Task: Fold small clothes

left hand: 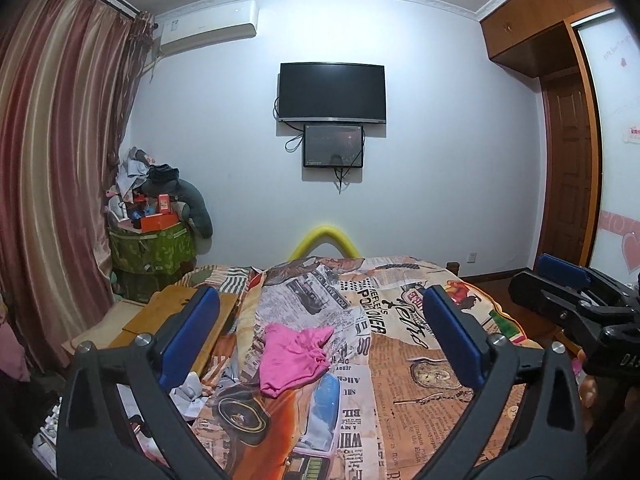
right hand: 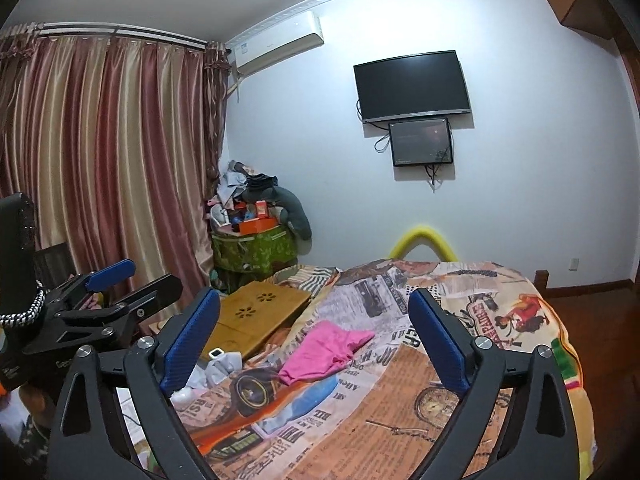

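Note:
A small pink garment (left hand: 292, 356) (right hand: 328, 350) lies crumpled on the newspaper-print bedspread (left hand: 420, 400) (right hand: 400, 408), a little beyond both grippers. My left gripper (left hand: 320, 294) is open, its blue pads wide apart with nothing between them; the garment lies on the bed beyond them. My right gripper (right hand: 314, 296) is also open and empty, with the garment ahead between its fingers' lines. The right gripper (left hand: 560, 292) shows at the right edge of the left wrist view. At the left edge of the right wrist view is the left gripper (right hand: 116, 284).
A wooden lap desk (left hand: 176, 316) (right hand: 256, 312) rests at the bed's left side, with white cloth items (left hand: 190, 394) (right hand: 224, 364) beside it. A green hamper piled with boxes and clothes (left hand: 152, 248) stands by the striped curtain (left hand: 52, 184). A yellow foam arch (left hand: 324, 236) sits at the bed's far end.

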`<state>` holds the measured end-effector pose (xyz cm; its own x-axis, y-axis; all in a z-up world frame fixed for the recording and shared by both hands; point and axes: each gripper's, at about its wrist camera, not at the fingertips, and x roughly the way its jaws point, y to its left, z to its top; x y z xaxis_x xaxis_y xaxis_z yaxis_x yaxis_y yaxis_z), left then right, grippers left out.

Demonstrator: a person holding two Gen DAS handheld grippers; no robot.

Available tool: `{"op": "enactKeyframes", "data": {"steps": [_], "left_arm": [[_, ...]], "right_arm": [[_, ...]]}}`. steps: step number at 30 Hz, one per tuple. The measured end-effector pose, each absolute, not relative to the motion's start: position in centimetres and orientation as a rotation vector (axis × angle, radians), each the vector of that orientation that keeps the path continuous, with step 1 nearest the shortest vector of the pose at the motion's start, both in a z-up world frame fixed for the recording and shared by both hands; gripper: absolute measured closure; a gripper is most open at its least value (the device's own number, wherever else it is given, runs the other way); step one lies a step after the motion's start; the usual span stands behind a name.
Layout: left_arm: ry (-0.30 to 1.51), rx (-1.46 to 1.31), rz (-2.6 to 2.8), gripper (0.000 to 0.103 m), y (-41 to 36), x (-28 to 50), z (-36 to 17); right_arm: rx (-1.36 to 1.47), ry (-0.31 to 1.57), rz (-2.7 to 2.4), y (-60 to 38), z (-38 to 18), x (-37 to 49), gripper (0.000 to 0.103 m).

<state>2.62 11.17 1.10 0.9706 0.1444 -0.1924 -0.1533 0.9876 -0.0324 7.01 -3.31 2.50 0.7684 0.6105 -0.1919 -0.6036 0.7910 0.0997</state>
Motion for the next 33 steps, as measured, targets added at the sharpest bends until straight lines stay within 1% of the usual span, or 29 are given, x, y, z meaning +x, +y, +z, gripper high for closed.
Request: {"op": "enactKeyframes", "data": {"steps": [18,33], "left_arm": [[0.195,-0.062,0.135,0.0,11.45,2.81,1.01],[0.211,-0.066,0.114,0.0,11.97,3.03,0.51]], "right_arm": [[0.032,0.226,0.649,-3.1,1.95,6.48,0.004],[0.02,0.225,0.628,-2.81,2.1,6.03,0.004]]}}
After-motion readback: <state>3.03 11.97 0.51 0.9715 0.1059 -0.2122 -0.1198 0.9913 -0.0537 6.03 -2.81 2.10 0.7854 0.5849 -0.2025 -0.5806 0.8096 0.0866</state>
